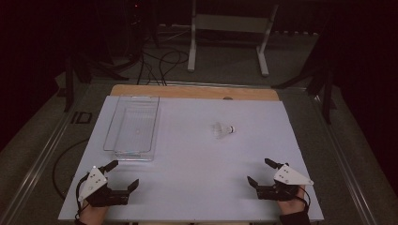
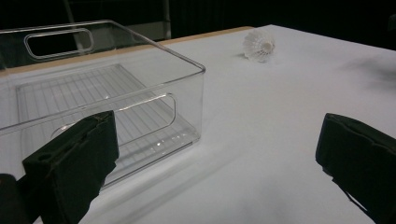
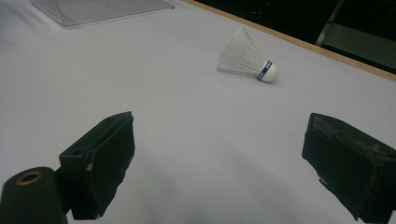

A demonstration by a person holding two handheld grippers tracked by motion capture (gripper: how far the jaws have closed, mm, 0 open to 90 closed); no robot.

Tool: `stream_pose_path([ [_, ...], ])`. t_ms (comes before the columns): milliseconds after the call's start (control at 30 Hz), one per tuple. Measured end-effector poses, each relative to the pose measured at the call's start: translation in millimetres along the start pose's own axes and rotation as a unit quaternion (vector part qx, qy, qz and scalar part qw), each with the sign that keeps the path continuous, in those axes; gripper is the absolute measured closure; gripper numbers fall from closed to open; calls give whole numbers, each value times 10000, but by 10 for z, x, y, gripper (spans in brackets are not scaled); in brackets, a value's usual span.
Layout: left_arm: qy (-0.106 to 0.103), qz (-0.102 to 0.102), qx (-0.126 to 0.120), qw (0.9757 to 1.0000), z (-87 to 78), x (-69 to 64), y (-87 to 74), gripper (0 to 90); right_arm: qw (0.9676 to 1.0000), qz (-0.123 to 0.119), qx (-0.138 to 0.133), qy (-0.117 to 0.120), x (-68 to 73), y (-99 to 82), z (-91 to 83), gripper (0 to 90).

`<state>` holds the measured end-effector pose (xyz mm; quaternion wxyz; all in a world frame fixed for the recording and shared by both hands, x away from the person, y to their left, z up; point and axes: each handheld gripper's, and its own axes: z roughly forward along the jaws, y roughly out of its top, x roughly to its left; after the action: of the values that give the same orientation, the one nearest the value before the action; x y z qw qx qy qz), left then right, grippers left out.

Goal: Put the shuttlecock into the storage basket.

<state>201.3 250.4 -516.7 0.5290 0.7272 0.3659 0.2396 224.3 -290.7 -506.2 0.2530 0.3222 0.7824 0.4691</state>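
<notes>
One clear bin [image 1: 133, 125] stands on the white surface [image 1: 197, 187], just ahead of the left claw [image 1: 123, 175] and slightly toward the middle; its ribbed floor holds nothing that can be made out, and each short end wall has a cut-out handle. One shuttlecock [image 1: 223, 130] lies on its side on the surface, well ahead of the right claw [image 1: 259, 172] and off to that claw's left, and well apart from the bin, on its right. In the high view its long axis runs roughly across the surface, the white cork nose with a blue band pointing right, away from the bin, and the feather skirt toward the bin. In the right gripper view the shuttlecock [image 3: 248, 60] sits ahead between the jaws, nose to the right. Both claws rest low near the surface's near edge, each with jaws spread wide and gripping nothing; there are two claws, one in each hand.
</notes>
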Motion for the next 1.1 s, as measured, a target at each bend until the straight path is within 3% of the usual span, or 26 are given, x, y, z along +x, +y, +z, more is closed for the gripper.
stream_pose_path([
  [633, -70, -83, -3, 9999, -4, -14, 30, 3, 10000, -74, -50, -38, 33, 25, -21, 93],
  [933, -69, 48, -5, 10000, -29, -52, 95, 3, 9999, -108, -55, -64, 43, 32, -23, 94],
  [1100, -182, -10, 112, 9998, -32, -55, 149, 3, 9999, -114, -58, -63, 51, 34, -25, 94],
])
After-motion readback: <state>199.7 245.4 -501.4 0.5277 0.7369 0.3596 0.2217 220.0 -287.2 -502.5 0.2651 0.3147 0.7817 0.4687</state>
